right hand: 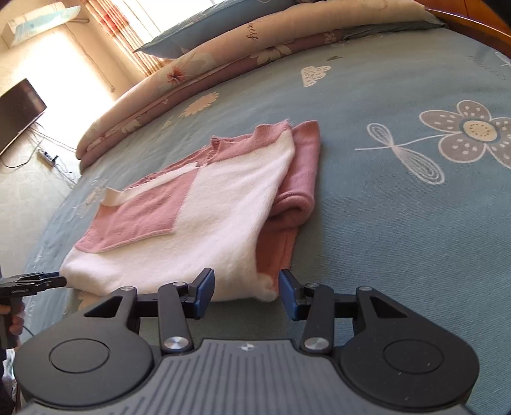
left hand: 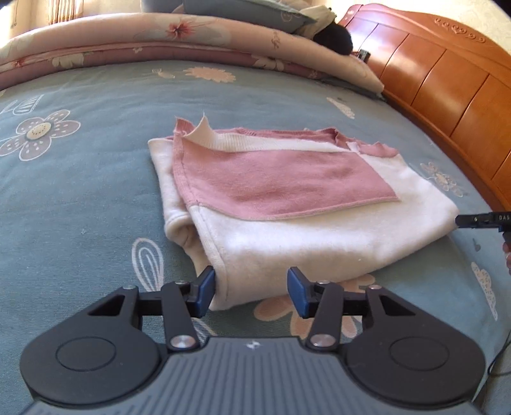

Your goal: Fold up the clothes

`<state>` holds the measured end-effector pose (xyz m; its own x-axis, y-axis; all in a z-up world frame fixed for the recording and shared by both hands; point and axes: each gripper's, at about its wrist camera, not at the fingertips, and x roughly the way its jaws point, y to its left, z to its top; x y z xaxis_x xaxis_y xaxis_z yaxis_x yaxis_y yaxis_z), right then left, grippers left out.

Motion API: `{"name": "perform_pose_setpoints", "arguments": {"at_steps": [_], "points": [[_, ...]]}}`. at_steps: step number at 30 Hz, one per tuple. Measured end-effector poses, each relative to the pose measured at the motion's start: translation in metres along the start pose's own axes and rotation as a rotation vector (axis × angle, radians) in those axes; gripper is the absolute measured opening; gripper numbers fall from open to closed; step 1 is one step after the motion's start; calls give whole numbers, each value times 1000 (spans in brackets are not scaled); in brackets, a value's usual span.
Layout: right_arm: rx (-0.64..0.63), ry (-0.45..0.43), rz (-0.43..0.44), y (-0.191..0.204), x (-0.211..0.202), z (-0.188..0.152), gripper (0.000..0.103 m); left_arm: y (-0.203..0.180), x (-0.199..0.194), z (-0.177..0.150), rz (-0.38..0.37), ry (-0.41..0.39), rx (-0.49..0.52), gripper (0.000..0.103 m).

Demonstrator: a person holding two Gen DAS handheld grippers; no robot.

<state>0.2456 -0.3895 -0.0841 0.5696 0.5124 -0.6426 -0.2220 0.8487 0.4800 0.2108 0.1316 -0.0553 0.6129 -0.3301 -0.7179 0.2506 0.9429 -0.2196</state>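
A folded pink and white sweater (left hand: 287, 204) lies on the blue flowered bedsheet (left hand: 80, 198). My left gripper (left hand: 252, 290) stands open at its near white corner: the left pad (left hand: 206, 287) touches the folded edge, and the right pad (left hand: 298, 292) is apart from the cloth. In the right wrist view the same sweater (right hand: 204, 217) shows its pink under-layer on the right. My right gripper (right hand: 246, 292) is open around the near white edge, its pads not pressing. Each gripper also shows in the other's view, the right gripper (left hand: 479, 220) and the left gripper (right hand: 41, 281), at opposite corners.
A rolled flowered quilt (left hand: 159, 41) and a blue pillow (right hand: 204, 28) lie along the far side of the bed. A wooden headboard (left hand: 447, 83) bounds one end. Beyond the bed are a TV (right hand: 19, 111) and a power strip (right hand: 46, 156) on the floor.
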Motion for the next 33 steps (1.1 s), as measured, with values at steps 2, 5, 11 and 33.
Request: {"name": "perform_pose_setpoints", "arguments": {"at_steps": [2,5,11,33], "points": [[-8,-15,0,3,1,-2,47,5,0,1,-20,-15,-35,48],[-11,-34,-14,5,4,-2,39,14,3,5,-45,-32,-94,48],[-17,-93,-61,3,-1,3,38,15,5,2,-53,-53,-115,46],[-193,-51,-292,23,-19,-3,11,13,-23,-2,121,0,-18,21]]}}
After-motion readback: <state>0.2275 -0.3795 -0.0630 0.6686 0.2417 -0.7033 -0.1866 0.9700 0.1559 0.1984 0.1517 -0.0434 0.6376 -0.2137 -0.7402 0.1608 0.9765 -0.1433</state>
